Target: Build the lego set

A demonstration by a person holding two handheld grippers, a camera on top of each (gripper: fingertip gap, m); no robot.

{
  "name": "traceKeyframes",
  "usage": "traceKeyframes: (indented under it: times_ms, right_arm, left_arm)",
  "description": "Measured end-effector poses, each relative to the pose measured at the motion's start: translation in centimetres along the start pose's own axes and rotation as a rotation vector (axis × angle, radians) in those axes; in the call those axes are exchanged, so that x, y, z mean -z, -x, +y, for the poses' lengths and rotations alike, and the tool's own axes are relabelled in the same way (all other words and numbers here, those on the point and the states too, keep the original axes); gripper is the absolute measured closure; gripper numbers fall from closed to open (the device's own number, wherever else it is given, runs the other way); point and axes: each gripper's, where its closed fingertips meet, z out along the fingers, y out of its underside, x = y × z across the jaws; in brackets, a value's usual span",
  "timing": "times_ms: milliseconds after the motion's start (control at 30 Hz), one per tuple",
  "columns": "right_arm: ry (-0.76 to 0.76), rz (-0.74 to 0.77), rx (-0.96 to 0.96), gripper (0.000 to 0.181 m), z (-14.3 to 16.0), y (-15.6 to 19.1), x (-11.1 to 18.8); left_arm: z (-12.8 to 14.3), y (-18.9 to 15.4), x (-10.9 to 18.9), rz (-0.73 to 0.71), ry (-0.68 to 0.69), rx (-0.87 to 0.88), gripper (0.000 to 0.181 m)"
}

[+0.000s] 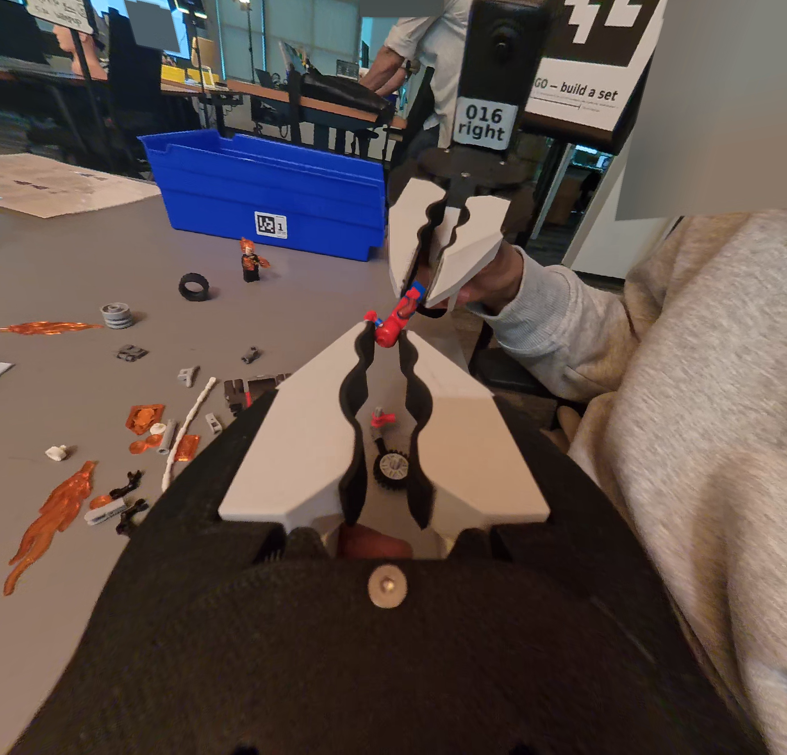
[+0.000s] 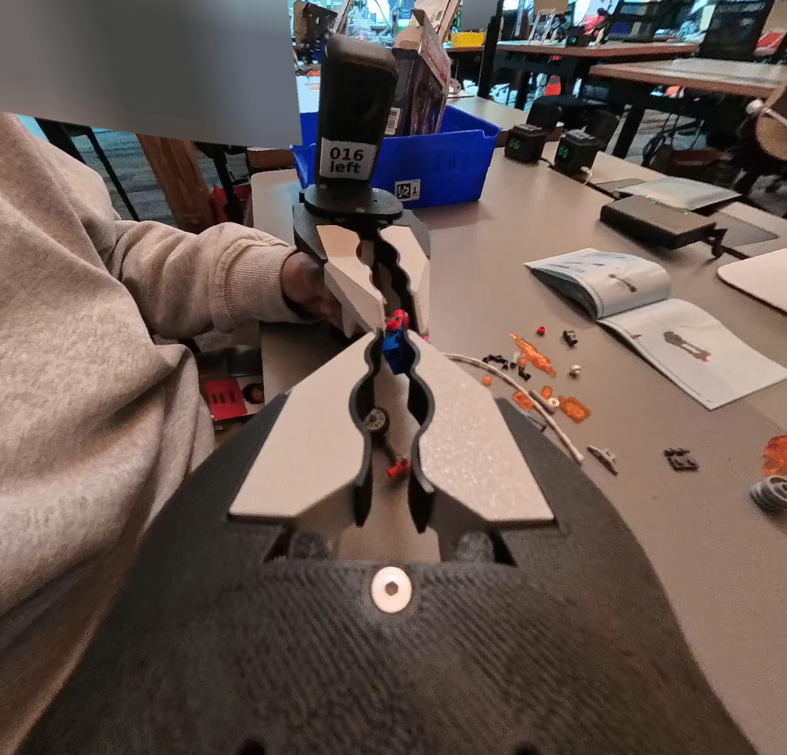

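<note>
Holding the small red-and-blue plastic minifigure (image 1: 398, 318) in mid-air above the grey worktop (image 1: 85, 266): left gripper (image 1: 385, 337) clamps its red head end, right gripper (image 2: 394, 351) clamps its blue legs. Figure's long axis runs straight between the facing gripper tips.

Minifigure (image 1: 394, 323) between both tongs' tips, above wheel (image 1: 392, 467) on table (image 1: 106, 393)

Beige knit sleeves (image 2: 179, 266); black tools (image 1: 385, 334) with white, wavy-edged fingers (image 1: 298, 436).
</note>
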Motion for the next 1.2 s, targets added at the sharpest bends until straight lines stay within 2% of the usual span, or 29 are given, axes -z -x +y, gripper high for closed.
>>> traceKeyframes:
  times_ms: [267,367,633,733,800,867,1000,1067,1200]
  right_arm:
    - [0.063,-0.065,-0.075,0.166,1.6,0.2,0.0]
    - [0.045,-0.053,-0.071,0.162,1.2,0.0,-0.1]
    - [0.079,0.039,0.090,0.176,1.2,-0.1,-0.4]
    - [0.020,0.139,0.168,0.176,-0.3,-0.9,0.0]
    - [-0.016,0.276,0.278,0.176,-1.4,-1.9,0.5]
    - [0.005,0.459,0.465,0.176,-2.0,-2.7,0.8]
    - [0.202,0.757,0.915,0.176,-1.5,-3.5,0.0]
    - [0.252,0.828,1.058,0.176,-1.3,-3.3,-0.8]
    - [0.354,0.892,1.182,0.176,-0.4,-3.9,-1.5]
  left_arm:
    - [0.1,-0.4,-0.1,0.021,0.009,-0.006,0.173]
    - [0.1,-0.4,-0.2,0.022,0.011,-0.008,0.173]
    - [0.2,-0.4,-0.1,0.034,0.009,0.026,0.173]
    - [0.0,0.6,0.1,0.018,-0.016,0.126,0.147]
    - [-0.2,1.2,0.3,0.036,-0.047,0.228,0.143]
    - [-0.7,1.4,0.4,0.083,-0.105,0.352,0.143]
    - [-2.1,1.4,0.6,0.212,-0.254,0.609,0.143]
    - [-2.1,1.5,0.4,0.252,-0.287,0.707,0.144]
    - [-2.2,1.8,0.4,0.307,-0.382,0.840,0.158]
